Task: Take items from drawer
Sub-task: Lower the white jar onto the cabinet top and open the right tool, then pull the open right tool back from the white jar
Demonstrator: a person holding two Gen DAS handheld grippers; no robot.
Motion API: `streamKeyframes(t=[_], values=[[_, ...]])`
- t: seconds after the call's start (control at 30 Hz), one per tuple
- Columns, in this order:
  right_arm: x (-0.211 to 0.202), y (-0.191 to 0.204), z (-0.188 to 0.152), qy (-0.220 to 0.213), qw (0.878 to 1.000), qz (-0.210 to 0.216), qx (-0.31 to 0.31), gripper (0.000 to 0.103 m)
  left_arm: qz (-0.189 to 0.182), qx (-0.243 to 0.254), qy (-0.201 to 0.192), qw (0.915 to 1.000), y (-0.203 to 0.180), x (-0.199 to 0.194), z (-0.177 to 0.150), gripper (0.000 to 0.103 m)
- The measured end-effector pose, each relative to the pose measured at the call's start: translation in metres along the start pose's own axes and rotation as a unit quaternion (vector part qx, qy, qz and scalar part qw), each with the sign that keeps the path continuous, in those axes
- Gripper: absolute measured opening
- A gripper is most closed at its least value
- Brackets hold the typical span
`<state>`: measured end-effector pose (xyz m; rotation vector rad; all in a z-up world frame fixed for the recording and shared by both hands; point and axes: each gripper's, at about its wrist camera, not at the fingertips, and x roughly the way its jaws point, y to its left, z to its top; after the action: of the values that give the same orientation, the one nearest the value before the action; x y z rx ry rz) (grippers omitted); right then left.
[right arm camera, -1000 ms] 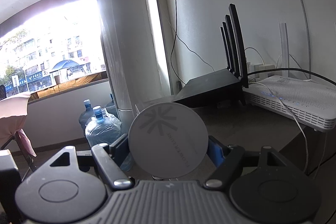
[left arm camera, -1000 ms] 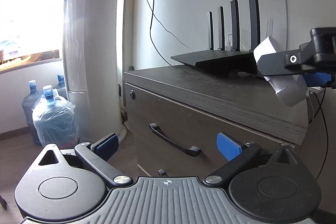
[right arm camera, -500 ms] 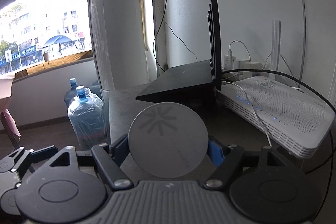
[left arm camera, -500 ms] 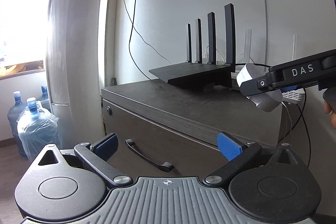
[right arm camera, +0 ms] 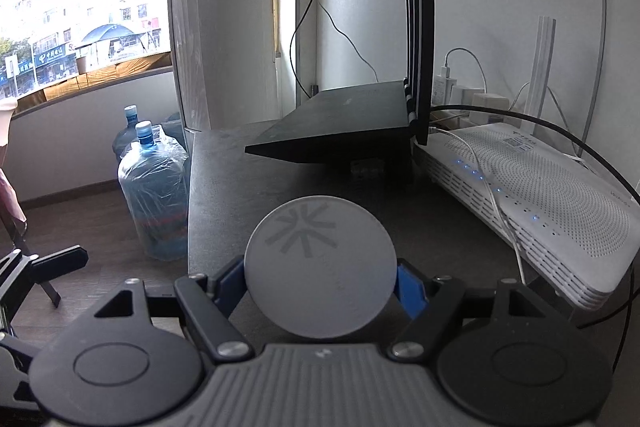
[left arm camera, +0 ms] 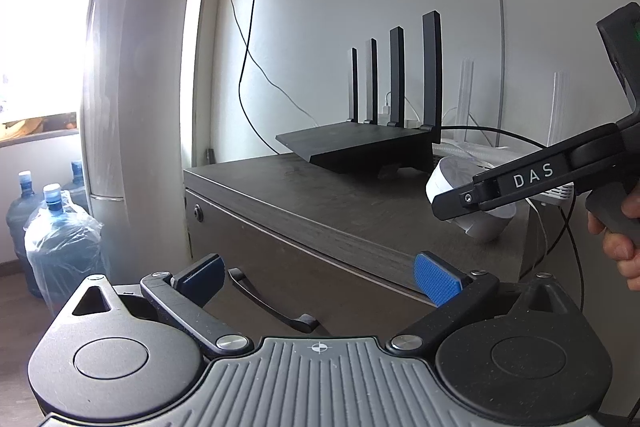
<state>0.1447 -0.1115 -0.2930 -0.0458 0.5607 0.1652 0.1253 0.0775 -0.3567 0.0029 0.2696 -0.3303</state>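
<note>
My right gripper [right arm camera: 320, 277] is shut on a round white puck-shaped device [right arm camera: 320, 267] with a grey star logo, held low over the dark cabinet top [right arm camera: 224, 187]. In the left wrist view the same device [left arm camera: 480, 223] shows in the right gripper [left arm camera: 444, 203] above the cabinet's right part; whether it touches the top I cannot tell. My left gripper [left arm camera: 320, 277] is open and empty in front of the shut dark drawer [left arm camera: 260, 255] with its black handle [left arm camera: 272, 303].
A black router [left arm camera: 360, 147] with several antennas and a white router [right arm camera: 540, 203] with cables stand on the cabinet top. Water bottles [left arm camera: 56, 243] stand on the floor left. A grey column [left arm camera: 132, 67] rises beside the cabinet.
The right gripper carried the white device forward and lower over the cabinet top. The left gripper swung its view right, towards the cabinet front and top.
</note>
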Motion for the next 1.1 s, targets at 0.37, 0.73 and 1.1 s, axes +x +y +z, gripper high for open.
streamKeyframes(t=[0.37, 0.73, 1.1], values=[[0.01, 0.008, -0.003, 0.013, 1.0, -0.012, -0.008, 0.078, -0.005, 0.003, 0.003, 1.0, -0.003, -0.003, -0.002, 0.103], [0.015, 0.014, -0.008, 0.0, 1.0, -0.023, -0.015, 0.079, -0.007, -0.001, 0.006, 1.0, -0.001, -0.005, -0.003, 0.103], [-0.006, 0.015, -0.011, -0.065, 0.997, -0.03, -0.008, 0.095, -0.006, -0.003, 0.01, 0.9999, -0.003, -0.006, -0.005, 0.103]])
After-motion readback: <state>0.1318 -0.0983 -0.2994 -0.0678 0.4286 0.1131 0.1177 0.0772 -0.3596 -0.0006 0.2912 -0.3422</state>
